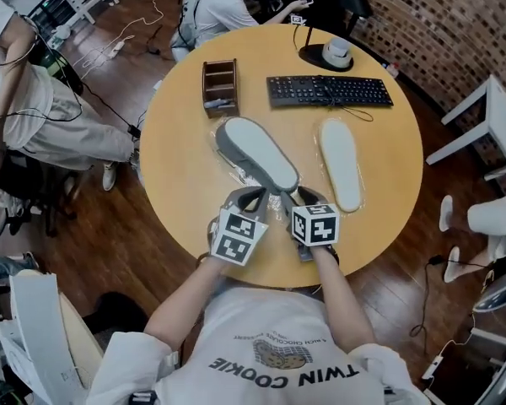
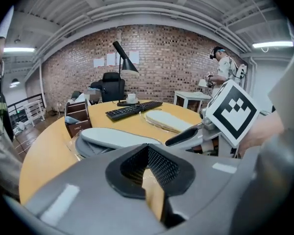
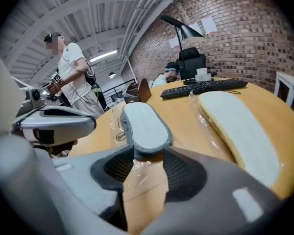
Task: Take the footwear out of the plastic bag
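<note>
**Grey slipper** point(image 1: 257, 153), sole up, at centre frame of the head view. It lies in a clear plastic bag point(image 1: 228, 169) whose film wrinkles around its lower end; whether the bag's mouth is open cannot be told.

**Right hand-held gripper** point(image 3: 147, 155): released, jaws wide apart just short of the slipper's near end, with only film on the desk point(image 1: 185, 192) between them.

**Left hand-held gripper** point(image 2: 148, 153): at lower left of the slipper, jaws slightly parted, nothing plainly between them.

**Likely faults:** a pinch that catches film and sole together would lift bag and slipper as one; film gripped alone may slip or tear.

**Other items:** a second, pale slipper point(image 1: 341, 164), right of centre, also lies in clear film. At upper left, a wooden organiser point(image 1: 220, 83) holds a small unidentifiable item. A keyboard point(image 1: 329, 91) sits at upper right.
</note>
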